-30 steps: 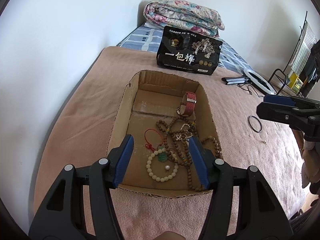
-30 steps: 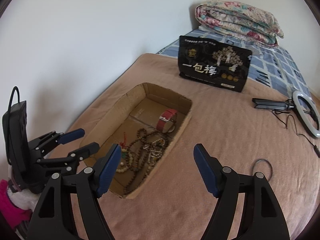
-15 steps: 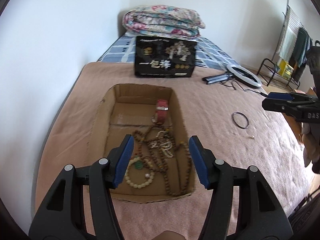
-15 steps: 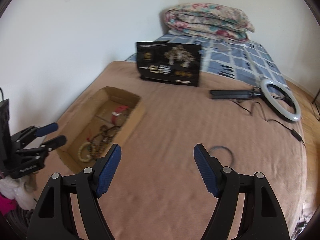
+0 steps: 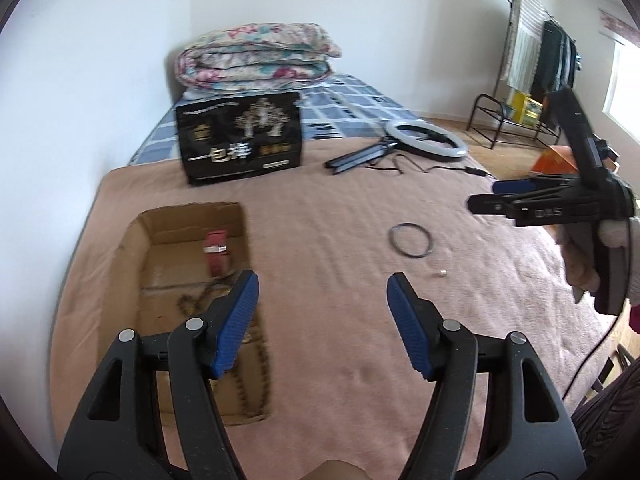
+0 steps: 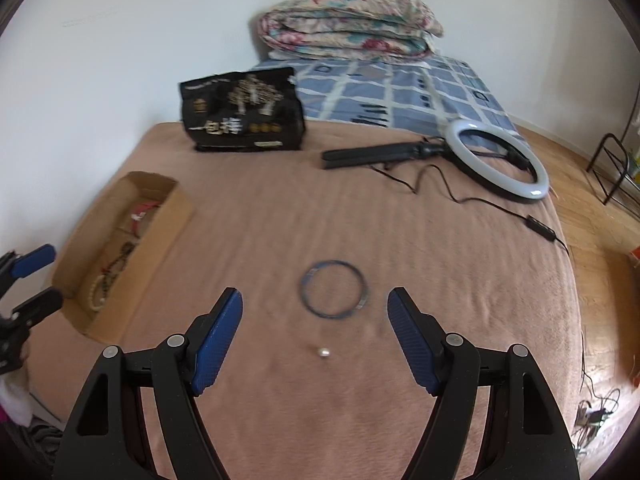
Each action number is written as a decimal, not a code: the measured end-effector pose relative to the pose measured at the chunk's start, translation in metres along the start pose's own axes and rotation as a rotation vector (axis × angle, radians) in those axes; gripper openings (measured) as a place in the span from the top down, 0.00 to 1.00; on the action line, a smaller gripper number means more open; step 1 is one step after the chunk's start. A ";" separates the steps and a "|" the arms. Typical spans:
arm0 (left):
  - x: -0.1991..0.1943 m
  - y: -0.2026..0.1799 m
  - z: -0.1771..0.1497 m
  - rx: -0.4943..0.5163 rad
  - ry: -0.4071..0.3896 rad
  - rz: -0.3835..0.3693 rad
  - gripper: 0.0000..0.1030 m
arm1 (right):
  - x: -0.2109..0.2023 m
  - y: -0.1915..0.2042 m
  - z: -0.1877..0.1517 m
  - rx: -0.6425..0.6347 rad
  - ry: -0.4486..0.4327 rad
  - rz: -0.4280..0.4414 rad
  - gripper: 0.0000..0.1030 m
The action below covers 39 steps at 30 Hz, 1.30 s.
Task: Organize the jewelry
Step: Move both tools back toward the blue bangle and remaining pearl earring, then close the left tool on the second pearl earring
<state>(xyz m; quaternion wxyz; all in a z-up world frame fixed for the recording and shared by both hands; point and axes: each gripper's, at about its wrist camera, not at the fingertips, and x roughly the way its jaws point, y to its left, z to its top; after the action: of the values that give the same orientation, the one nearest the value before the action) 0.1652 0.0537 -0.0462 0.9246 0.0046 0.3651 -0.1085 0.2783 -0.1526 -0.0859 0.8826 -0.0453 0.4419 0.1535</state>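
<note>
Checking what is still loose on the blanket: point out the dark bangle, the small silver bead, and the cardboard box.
dark bangle (image 6: pixel 333 290): right wrist view, on the near rim of the ring.
small silver bead (image 6: pixel 323 352): right wrist view, on its centre.
cardboard box (image 6: pixel 174 213): right wrist view, on its right wall.

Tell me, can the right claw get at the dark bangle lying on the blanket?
Probably yes. The right claw is open and empty, the bangle lies flat just ahead between its fingers, and nothing covers it; only a small bead sits nearer.
</note>
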 end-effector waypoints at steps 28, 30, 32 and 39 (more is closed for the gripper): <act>0.147 -0.111 -0.018 0.052 0.188 -0.241 0.63 | 0.084 -0.070 -0.009 0.119 0.133 0.036 0.27; 0.156 -0.119 -0.019 0.061 0.193 -0.244 0.63 | 0.084 -0.077 -0.010 0.134 0.129 0.035 0.27; 0.166 -0.124 -0.019 0.064 0.195 -0.240 0.63 | 0.085 -0.083 -0.011 0.152 0.123 0.033 0.27; 0.191 -0.139 -0.018 0.080 0.202 -0.210 0.71 | 0.086 -0.095 -0.012 0.184 0.107 0.036 0.27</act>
<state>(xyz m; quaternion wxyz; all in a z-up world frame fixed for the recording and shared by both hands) 0.2603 -0.1180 -0.1783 0.8659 0.0143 0.4500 -0.2182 0.3468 -0.2255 -0.1667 0.8554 0.0358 0.5012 0.1254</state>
